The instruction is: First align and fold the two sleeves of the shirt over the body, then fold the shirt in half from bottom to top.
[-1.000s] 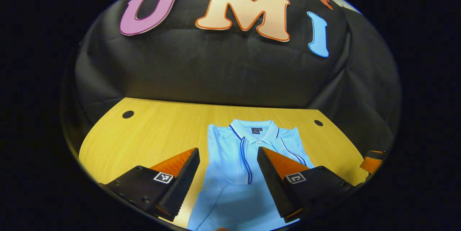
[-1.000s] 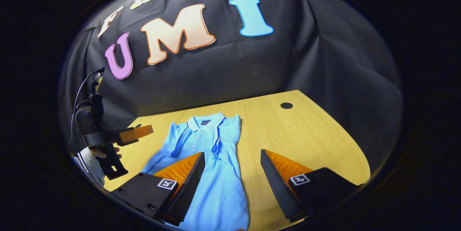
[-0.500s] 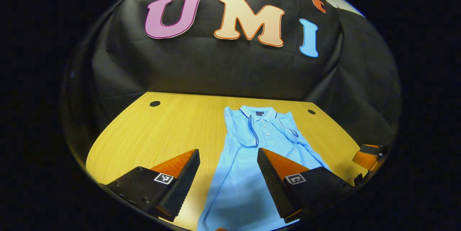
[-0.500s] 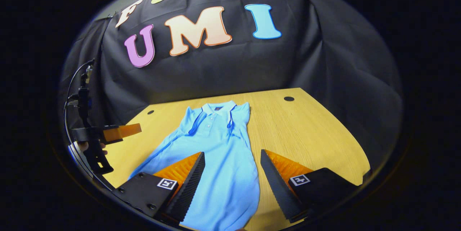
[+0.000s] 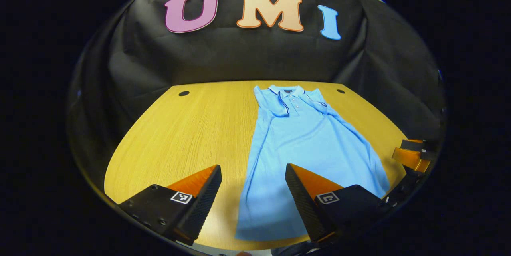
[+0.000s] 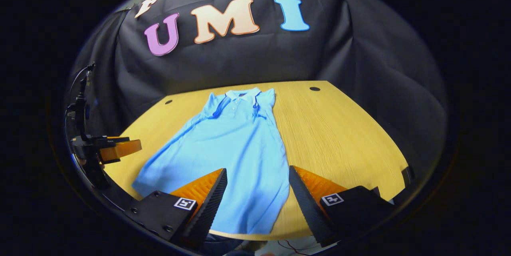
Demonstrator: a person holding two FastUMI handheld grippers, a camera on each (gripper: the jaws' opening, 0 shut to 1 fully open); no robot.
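**poster1:** Left gripper view has the light blue shirt (image 5: 303, 144) lying flat on the wooden counter (image 5: 187, 136), collar (image 5: 288, 89) at the far end by the black cloth wall, bottom hem close to the near edge; both sleeves look folded in over the chest, dark piping showing along them; left claw (image 5: 253, 184) is spread wide, nothing between the fingers, hanging above the near left part of the shirt; one finger is over bare wood, the other over the fabric; can't tell if it touches anything.

**poster2:** yeah, same shirt (image 6: 231, 148) in the right gripper view, runs diagonally, collar (image 6: 240, 94) far, hem near; it widens toward the hem, bit of a flare on the left corner; right claw (image 6: 257, 188) is also spread apart and holding nothing, sitting over the hem end; one finger over cloth, the other over bare counter (image 6: 339, 136) just beside the shirt's right edge.

**poster1:** you can see the other claw (image 6: 119, 149) off at the left of that view, with cables (image 6: 80, 88) running up behind it; it's well apart from the shirt's edge; two small dark holes in the counter near the far corners (image 5: 184, 93).
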